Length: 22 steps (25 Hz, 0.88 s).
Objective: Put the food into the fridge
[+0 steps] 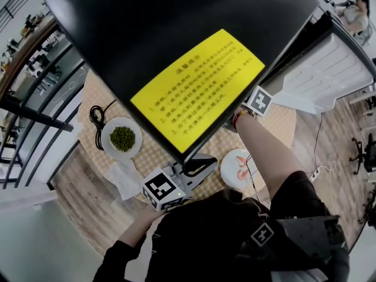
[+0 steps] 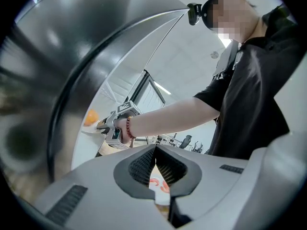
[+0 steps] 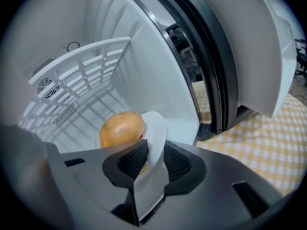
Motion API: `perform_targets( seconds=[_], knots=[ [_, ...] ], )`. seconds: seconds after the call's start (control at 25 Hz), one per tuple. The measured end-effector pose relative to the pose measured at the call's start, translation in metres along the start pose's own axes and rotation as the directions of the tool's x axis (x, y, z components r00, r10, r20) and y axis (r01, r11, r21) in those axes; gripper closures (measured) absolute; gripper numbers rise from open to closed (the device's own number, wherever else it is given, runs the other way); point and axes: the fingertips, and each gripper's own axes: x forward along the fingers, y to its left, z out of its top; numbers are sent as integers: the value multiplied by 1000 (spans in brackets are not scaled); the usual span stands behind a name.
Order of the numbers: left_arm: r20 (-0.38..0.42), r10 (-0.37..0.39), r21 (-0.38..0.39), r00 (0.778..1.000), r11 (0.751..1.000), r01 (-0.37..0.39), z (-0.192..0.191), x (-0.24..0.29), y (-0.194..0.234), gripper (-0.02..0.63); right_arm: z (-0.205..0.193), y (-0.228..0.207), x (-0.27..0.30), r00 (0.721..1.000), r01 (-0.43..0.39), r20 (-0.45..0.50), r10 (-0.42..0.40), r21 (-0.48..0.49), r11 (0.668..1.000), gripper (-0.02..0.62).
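The black fridge door with a yellow sticker stands open. Inside the white fridge, a round golden-brown food lies on a white plate. The plate's rim stands between the jaws of my right gripper, and the pads look loose on it. My left gripper is shut and empty, its tips touching, beside the door's lower edge. On the table a plate of green beans lies to the left and a plate of shrimp near my body.
A white wire shelf hangs above the plate inside the fridge. The fridge stands on a round table with a yellow checked cloth. A black cable and a white napkin lie by the beans plate.
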Motion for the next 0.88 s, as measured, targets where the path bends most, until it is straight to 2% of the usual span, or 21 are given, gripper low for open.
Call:
perform_targets(
  seconds=[0.28, 0.52, 0.88],
  knots=[
    [-12, -2, -26, 1000, 1000, 1, -8, 2, 0, 595, -1, 7, 0, 1000, 16, 21, -14, -127, 992, 472],
    [-15, -17, -44, 1000, 999, 16, -11, 3, -3, 595, 2, 16, 2, 998, 18, 57, -8, -187, 982, 460],
    [-10, 7, -49, 1000, 999, -8, -11, -6, -1, 595, -2, 26, 5, 998, -2, 60, 15, -213, 977, 457]
  ],
)
